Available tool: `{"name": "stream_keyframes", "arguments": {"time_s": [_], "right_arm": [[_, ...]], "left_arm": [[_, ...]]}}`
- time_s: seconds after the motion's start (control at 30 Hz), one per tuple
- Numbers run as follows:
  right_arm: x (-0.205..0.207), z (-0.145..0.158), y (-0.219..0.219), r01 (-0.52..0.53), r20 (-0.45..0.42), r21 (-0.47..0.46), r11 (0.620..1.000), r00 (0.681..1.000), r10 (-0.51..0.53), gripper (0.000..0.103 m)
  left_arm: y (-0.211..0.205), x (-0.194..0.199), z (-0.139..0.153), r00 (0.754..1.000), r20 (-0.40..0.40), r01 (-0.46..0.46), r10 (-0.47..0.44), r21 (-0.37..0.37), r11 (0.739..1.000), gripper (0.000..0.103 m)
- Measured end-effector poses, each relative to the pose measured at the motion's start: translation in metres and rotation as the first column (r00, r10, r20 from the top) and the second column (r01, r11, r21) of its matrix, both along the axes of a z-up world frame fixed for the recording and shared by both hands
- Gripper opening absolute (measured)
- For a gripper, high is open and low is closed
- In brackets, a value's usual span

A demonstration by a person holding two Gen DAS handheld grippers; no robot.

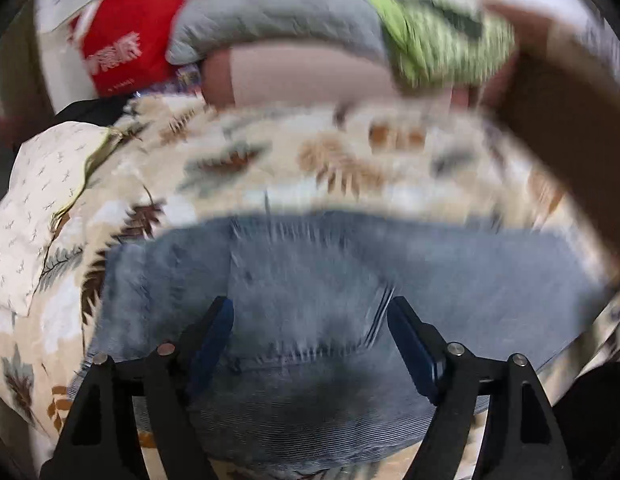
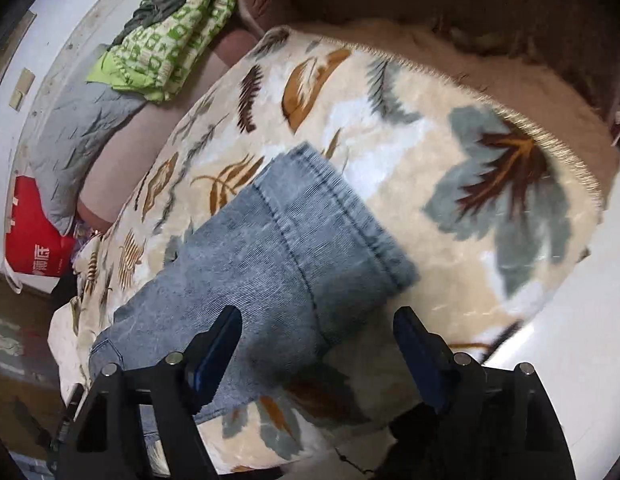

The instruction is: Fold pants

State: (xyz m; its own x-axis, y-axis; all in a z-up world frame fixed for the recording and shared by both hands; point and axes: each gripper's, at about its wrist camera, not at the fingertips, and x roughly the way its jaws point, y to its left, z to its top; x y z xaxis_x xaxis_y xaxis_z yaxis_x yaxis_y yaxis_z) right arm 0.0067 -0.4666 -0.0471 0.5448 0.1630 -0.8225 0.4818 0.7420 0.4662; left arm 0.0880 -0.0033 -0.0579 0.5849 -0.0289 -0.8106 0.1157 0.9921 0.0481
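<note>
Blue denim pants (image 1: 310, 280) lie flat on a leaf-patterned blanket (image 1: 310, 160). In the left wrist view, blurred by motion, my left gripper (image 1: 310, 320) is open and empty just above the waist and pocket area. In the right wrist view the pants (image 2: 269, 248) show their leg hems toward the upper right. My right gripper (image 2: 318, 332) is open and empty, hovering over the leg near its lower edge, with the blanket (image 2: 450, 160) beyond.
A green patterned garment (image 2: 169, 36), a grey pillow (image 2: 77, 128) and a red bag (image 2: 33, 236) lie along the far edge by a white wall. A white patterned cloth (image 1: 37, 208) sits at the left. A brown padded edge (image 2: 510, 32) borders the blanket.
</note>
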Motion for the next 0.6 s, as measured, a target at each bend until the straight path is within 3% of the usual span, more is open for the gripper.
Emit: {"name": "stream_keyframes", "arguments": {"time_s": [0.07, 0.13, 0.2, 0.3, 0.43, 0.6], "right_arm": [[-0.011, 0.006, -0.008, 0.046, 0.015, 0.013, 0.999, 0.999, -0.046, 0.081], [-0.019, 0.015, -0.015, 0.068, 0.061, 0.072, 0.995, 0.995, -0.073, 0.081], [-0.011, 0.024, -0.007, 0.010, 0.136, 0.151, 0.988, 0.990, -0.031, 0.081], [0.024, 0.032, 0.018, -0.129, 0.208, 0.169, 0.977, 0.974, 0.092, 0.081], [0.084, 0.017, 0.038, -0.194, 0.189, 0.170, 0.966, 0.969, 0.161, 0.081], [0.160, -0.034, 0.051, -0.227, 0.086, 0.233, 0.946, 0.973, 0.212, 0.081]], "left_arm": [[-0.006, 0.008, -0.036, 0.994, -0.109, -0.004, 0.012, 0.079, 0.997, 0.080], [-0.012, -0.001, -0.041, 0.999, -0.032, 0.011, -0.007, 0.135, 0.991, 0.082], [-0.014, -0.002, -0.040, 0.999, -0.037, 0.005, 0.000, 0.137, 0.991, 0.082], [-0.011, 0.002, -0.038, 0.999, -0.053, -0.001, 0.007, 0.117, 0.993, 0.083], [-0.009, -0.001, -0.040, 0.999, -0.050, 0.004, 0.002, 0.116, 0.993, 0.083], [-0.008, 0.000, -0.041, 0.998, -0.055, -0.003, 0.009, 0.108, 0.994, 0.083]]}}
